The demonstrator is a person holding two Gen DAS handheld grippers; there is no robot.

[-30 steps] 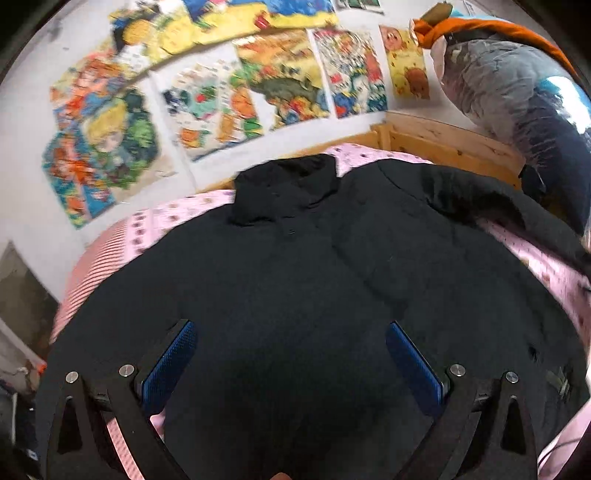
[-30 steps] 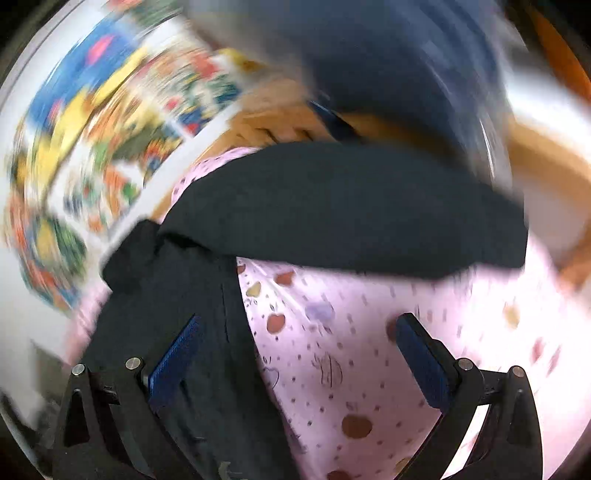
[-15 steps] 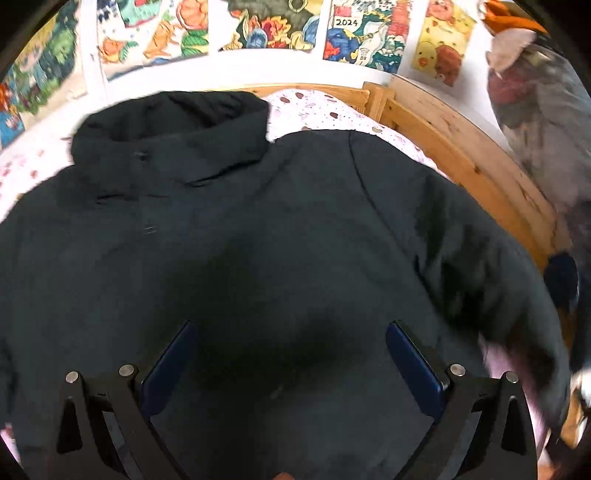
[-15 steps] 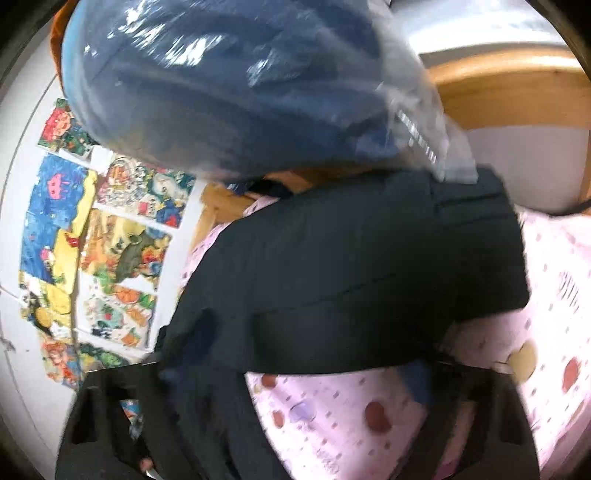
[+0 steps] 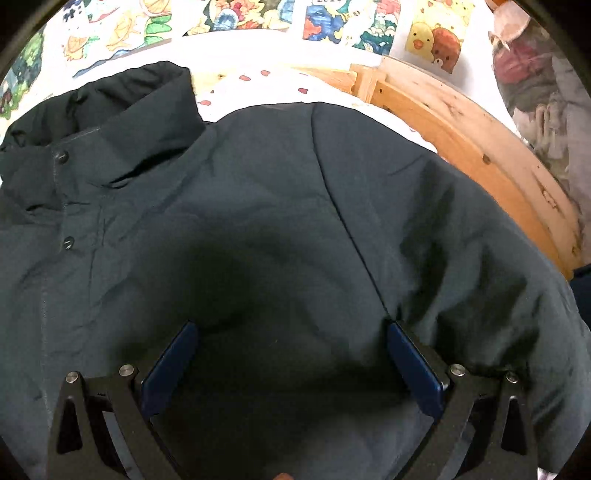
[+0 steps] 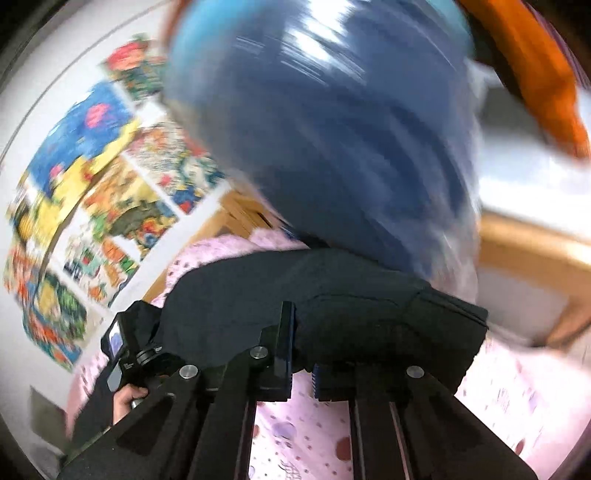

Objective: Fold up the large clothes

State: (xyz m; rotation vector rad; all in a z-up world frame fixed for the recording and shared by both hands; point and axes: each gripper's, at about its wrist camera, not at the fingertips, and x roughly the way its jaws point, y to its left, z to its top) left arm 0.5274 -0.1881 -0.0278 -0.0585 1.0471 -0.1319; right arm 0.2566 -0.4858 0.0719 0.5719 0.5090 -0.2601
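A large dark jacket (image 5: pixel 258 229) lies spread on the bed, collar (image 5: pixel 110 122) at upper left, one sleeve (image 5: pixel 480 266) running down the right. My left gripper (image 5: pixel 291 354) is open just above the jacket's chest, near the sleeve seam. In the right wrist view my right gripper (image 6: pixel 301 354) is shut on the lower edge of the jacket sleeve (image 6: pixel 351 317) and holds it above the pink sheet (image 6: pixel 498 406). The left gripper's handle and a hand (image 6: pixel 125 369) show at lower left.
A wooden bed frame (image 5: pixel 461 125) runs along the right edge. A wall of colourful posters (image 5: pixel 332 22) stands behind. A big blue plastic-wrapped bundle (image 6: pixel 332 129) with an orange item (image 6: pixel 535 74) sits close above the sleeve. More bagged items (image 5: pixel 546 92) stand at the right.
My right gripper has closed on the jacket sleeve and lifted it. My left gripper has moved in closer over the jacket toward the sleeve seam, staying open.
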